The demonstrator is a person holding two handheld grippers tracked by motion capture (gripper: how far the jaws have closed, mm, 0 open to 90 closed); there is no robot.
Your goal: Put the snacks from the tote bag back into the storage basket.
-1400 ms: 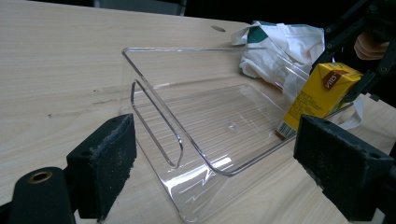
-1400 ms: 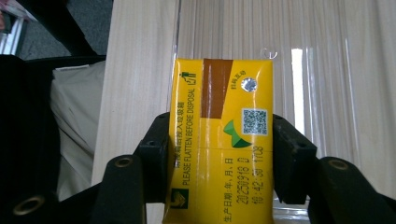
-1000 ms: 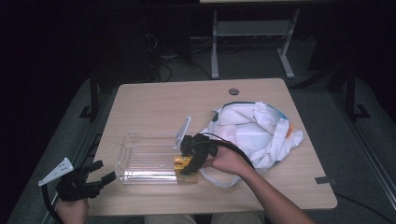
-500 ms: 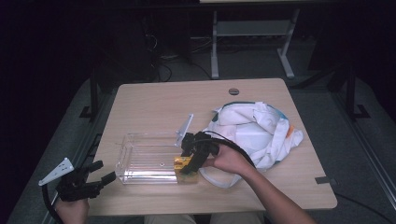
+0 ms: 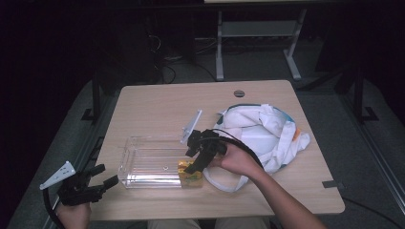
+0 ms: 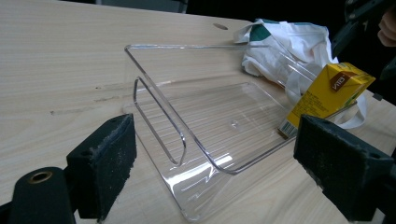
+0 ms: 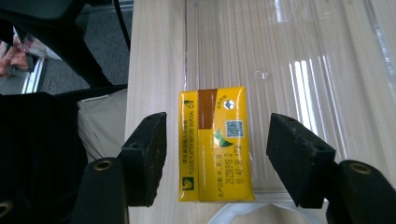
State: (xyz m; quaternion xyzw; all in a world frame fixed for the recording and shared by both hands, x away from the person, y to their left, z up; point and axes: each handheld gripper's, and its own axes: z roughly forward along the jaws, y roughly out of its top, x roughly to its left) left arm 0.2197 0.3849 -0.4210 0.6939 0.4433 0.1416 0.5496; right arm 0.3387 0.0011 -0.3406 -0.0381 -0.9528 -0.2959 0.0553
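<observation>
White cloth bag (image 5: 265,136) on wooden table (image 5: 157,102), right half; round grommet hole (image 5: 239,93) near far edge.

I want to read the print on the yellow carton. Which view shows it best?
The right gripper view: the carton lies between that gripper's open jaws, its top and printed side facing the camera. The left gripper view shows it tilted, farther off. The high view shows a small yellow patch under the right gripper.

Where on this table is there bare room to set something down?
The far-left wooden table surface, beyond the clear plastic tray, is bare; so is most of the tray floor. It is crowded at the tray's right end: yellow drink carton, right gripper, white cloth bag.
</observation>
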